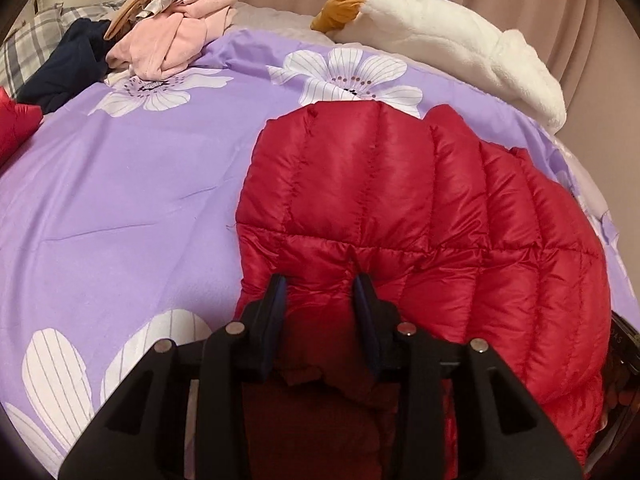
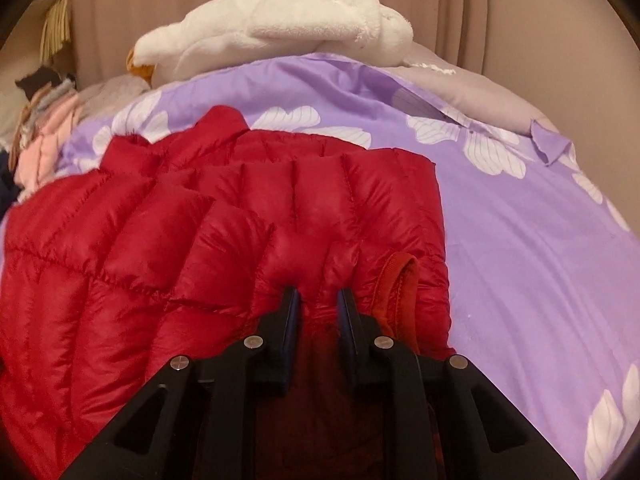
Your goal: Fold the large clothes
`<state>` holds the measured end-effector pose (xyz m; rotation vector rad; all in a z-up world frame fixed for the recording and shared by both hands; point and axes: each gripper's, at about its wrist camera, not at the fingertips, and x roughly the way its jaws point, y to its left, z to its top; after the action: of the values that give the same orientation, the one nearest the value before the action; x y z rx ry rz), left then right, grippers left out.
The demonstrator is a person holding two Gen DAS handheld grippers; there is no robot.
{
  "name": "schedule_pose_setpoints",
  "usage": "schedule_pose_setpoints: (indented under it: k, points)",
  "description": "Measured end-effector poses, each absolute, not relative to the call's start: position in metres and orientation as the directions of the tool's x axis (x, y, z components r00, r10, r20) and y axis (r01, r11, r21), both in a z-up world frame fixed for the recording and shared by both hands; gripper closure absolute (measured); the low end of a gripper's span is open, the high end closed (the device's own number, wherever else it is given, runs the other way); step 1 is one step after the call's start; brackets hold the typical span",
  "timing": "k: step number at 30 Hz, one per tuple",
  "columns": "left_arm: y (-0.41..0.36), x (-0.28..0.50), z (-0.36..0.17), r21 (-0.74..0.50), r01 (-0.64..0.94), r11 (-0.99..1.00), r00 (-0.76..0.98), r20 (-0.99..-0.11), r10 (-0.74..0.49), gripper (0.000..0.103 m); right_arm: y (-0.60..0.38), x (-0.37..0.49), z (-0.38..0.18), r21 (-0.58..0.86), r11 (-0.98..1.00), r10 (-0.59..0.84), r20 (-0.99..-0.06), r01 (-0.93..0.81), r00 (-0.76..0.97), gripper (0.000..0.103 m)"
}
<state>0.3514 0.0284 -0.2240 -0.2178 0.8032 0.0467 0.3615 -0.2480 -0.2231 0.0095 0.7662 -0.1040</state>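
A red quilted puffer jacket [image 1: 400,200] lies folded over on a purple flowered bedspread [image 1: 140,200]. In the left wrist view my left gripper [image 1: 321,282] is shut on a thick fold at the jacket's near edge, and red fabric bulges between the blue pads. In the right wrist view the same jacket [image 2: 180,240] fills the left half. My right gripper [image 2: 318,296] is shut on a puckered bunch of it, just left of a ribbed sleeve cuff [image 2: 400,292]. The jacket's collar [image 2: 224,120] points toward the far side of the bed.
A white plush toy [image 1: 460,40] lies along the far edge of the bed, before beige curtains. A pile of pink and grey clothes [image 1: 176,44] and a navy garment [image 1: 60,68] sit at the far left. Another red piece [image 1: 16,128] shows at the left rim.
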Motion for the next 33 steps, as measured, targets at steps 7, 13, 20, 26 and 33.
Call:
schedule_pose_setpoints:
  k: [7, 13, 20, 26, 33]
  points:
    - [0.022, 0.349, -0.223, -0.121, -0.129, 0.984, 0.692, -0.722, 0.001, 0.066, -0.246, 0.364, -0.225, -0.056, 0.993, -0.113, -0.695, 0.103, 0.71, 0.083]
    - [0.019, 0.35, -0.223, -0.086, -0.133, 0.987, 0.69, -0.723, 0.03, 0.066, -0.244, 0.364, -0.224, -0.065, 0.992, -0.12, -0.693, 0.104, 0.711, 0.083]
    - [0.02, 0.334, -0.204, -0.106, -0.158, 0.982, 0.694, -0.719, 0.034, 0.073, -0.268, 0.346, -0.209, 0.129, 0.985, 0.005, -0.679, 0.112, 0.734, 0.083]
    - [-0.015, 0.306, -0.161, -0.119, -0.011, 0.993, 0.75, -0.658, -0.07, 0.088, -0.25, 0.312, -0.18, 0.201, 0.979, 0.098, -0.618, 0.037, 0.78, 0.083]
    - [-0.063, 0.303, -0.139, -0.104, 0.186, 0.977, 0.767, -0.607, -0.211, 0.087, -0.223, 0.308, -0.158, 0.214, 0.97, 0.221, -0.562, -0.118, 0.797, 0.083]
